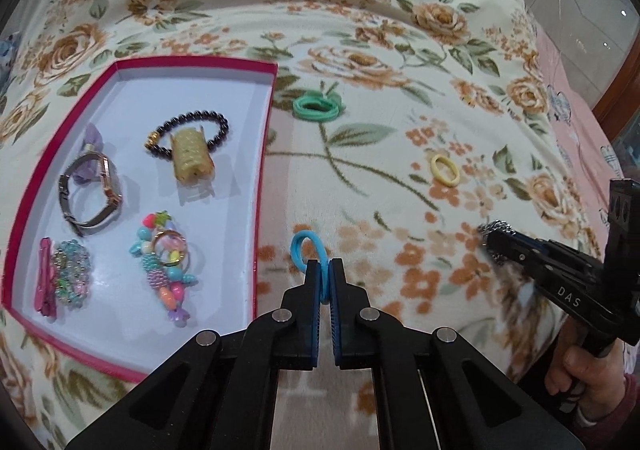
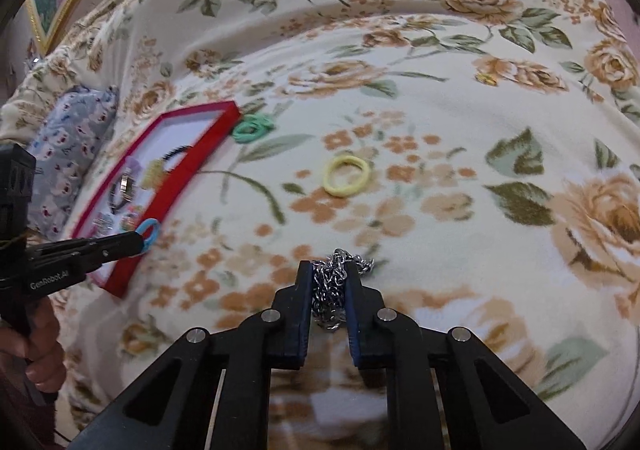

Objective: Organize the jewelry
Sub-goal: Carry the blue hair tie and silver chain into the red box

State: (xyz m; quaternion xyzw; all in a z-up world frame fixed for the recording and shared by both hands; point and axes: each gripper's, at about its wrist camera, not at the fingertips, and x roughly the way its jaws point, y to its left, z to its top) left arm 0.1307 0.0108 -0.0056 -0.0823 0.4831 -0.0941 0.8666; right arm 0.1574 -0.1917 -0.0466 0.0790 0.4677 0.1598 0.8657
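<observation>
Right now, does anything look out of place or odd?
Two hair ties lie loose on the floral blanket, outside the red tray: green hair tie, yellow hair tie. Nothing looks damaged.

The blanket (image 1: 400, 50) is cream, patterned with tan roses and green leaves. At left sits a red-rimmed tray (image 1: 262, 154) with a white floor. A mint-green hair tie (image 1: 318, 106) and a yellow hair tie (image 1: 445, 169) lie mid-frame; a blue hair tie (image 1: 306, 250) and a silver chain (image 2: 334, 282) show lower down.
</observation>
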